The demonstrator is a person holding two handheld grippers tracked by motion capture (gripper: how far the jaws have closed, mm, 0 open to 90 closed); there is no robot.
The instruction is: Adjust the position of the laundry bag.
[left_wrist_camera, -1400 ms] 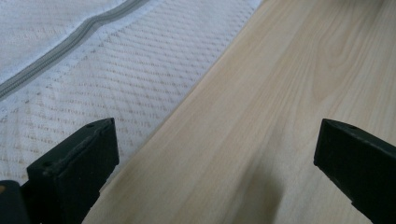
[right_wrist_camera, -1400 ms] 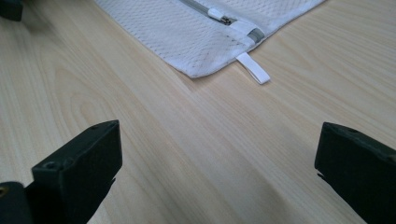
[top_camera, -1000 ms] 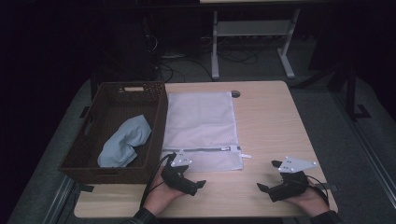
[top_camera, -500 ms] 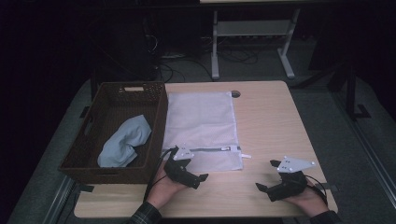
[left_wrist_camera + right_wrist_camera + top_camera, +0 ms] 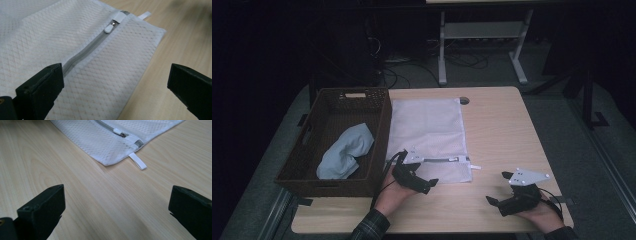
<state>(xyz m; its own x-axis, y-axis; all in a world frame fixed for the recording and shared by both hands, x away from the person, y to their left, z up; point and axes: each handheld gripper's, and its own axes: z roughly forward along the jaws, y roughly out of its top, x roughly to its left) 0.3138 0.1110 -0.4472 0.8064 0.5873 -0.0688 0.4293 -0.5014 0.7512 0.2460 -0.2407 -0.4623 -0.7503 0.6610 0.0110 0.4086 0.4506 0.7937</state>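
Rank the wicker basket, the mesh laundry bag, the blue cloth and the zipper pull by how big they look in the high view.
1. wicker basket
2. mesh laundry bag, though it looks close to the basket in footprint
3. blue cloth, lying inside the basket
4. zipper pull, a tiny speck near the bag's near edge

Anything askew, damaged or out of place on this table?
Nothing stands out. The mesh laundry bag lies flat and zipped, its zipper pull at the end; the blue cloth sits crumpled inside the wicker basket. Both grippers are open, holding nothing.
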